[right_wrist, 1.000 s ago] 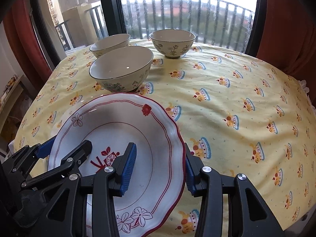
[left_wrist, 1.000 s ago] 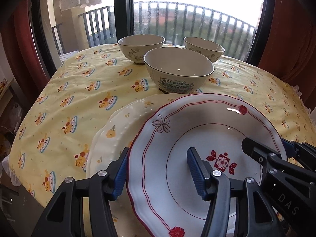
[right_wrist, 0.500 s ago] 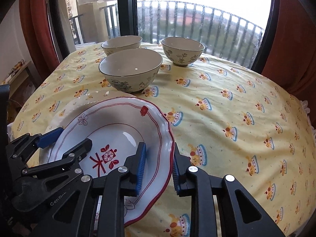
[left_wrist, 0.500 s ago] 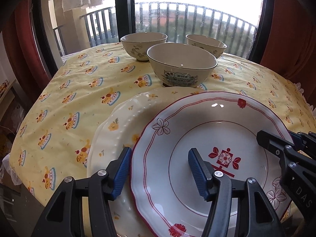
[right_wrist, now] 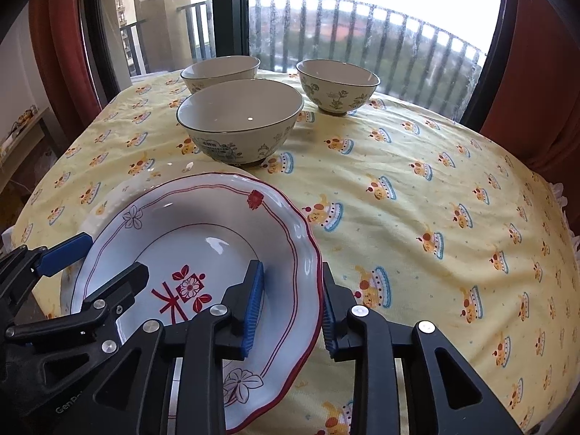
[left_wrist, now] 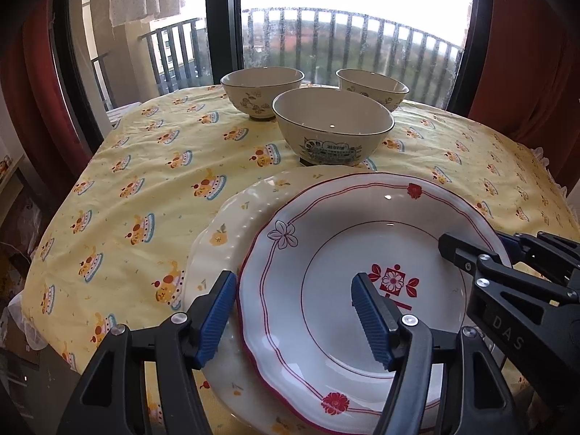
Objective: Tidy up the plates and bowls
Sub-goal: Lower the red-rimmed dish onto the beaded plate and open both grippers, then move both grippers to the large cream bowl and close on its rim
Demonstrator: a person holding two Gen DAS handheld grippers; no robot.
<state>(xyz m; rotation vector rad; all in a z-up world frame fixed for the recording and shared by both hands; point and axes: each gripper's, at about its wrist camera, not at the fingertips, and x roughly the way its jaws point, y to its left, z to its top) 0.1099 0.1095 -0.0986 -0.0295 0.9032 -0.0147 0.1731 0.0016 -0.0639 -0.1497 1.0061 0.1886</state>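
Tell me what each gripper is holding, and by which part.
Both straddle the red-trimmed plate: the right gripper at its right rim, closed near it, and the left gripper at its left rim, jaws wide. Whether either is actually clamping cannot be told.

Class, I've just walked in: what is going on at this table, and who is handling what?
A person works two hand-held grippers around a red-trimmed white plate that lies over a cream plate with yellow flowers on the yellow patterned tablecloth. The left hand-held gripper straddles the plate's left rim, jaws wide apart. The right hand-held gripper brackets the right rim more narrowly; contact is unclear. Three cream floral bowls stand separately behind, not yet stacked.
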